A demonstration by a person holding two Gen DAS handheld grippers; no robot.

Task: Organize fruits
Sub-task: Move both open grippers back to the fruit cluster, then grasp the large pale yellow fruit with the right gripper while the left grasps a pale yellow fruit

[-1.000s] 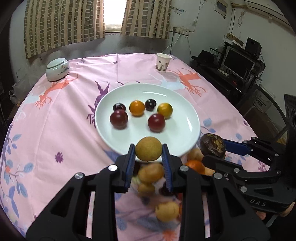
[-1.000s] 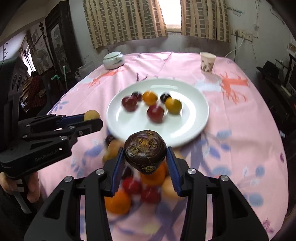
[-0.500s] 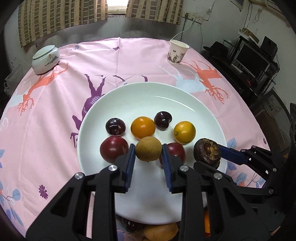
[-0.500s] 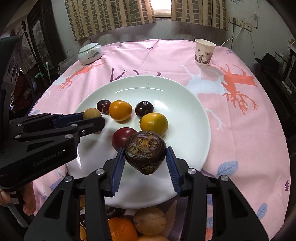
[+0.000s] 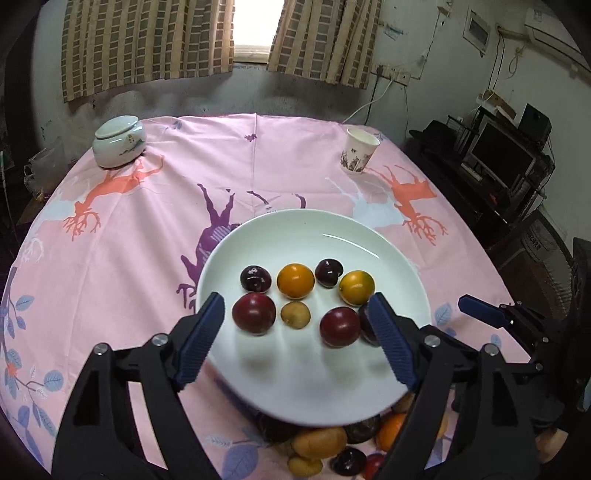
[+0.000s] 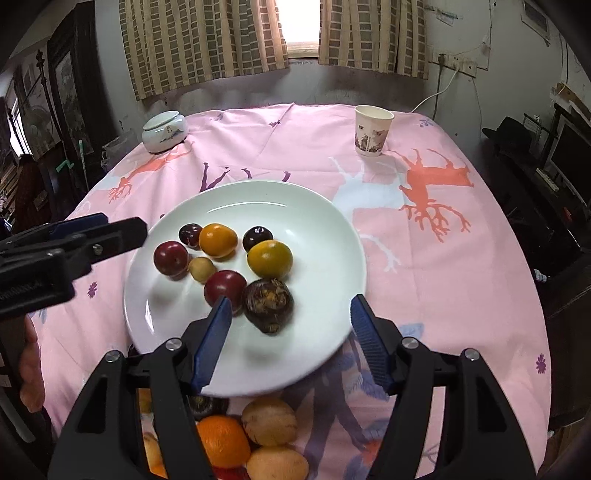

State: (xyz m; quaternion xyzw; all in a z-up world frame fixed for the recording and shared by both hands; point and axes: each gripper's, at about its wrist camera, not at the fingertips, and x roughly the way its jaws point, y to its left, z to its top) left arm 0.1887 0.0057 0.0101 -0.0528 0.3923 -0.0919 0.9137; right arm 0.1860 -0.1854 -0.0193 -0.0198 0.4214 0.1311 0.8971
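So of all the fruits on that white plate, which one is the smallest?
The small tan-brown round fruit, lying between the two big dark-red plums on the plate. The others are larger and red, orange or dark purple.

Round table under a pink printed cloth (image 6: 461, 258)

On it: white plate (image 6: 325, 236), paper cup (image 6: 373, 131), lidded ceramic jar (image 6: 164, 131), loose fruit pile (image 6: 251, 435).

Round table (image 5: 122, 266) under a pink cloth printed with orange and purple deer and blue leaves; lidded white ceramic jar (image 5: 119, 141) upper left of the left wrist frame, upright on the cloth; paper cup (image 5: 360, 156) upper right, upright, well apart from the jar; striped brown-and-tan curtains (image 5: 147, 40) across the top, bright window gap (image 5: 253, 27) between them; monitor (image 5: 502, 157) and speaker (image 5: 535, 120) on a dark rack at right edge; wall socket with a white cable (image 6: 456, 68) in the right wrist view.
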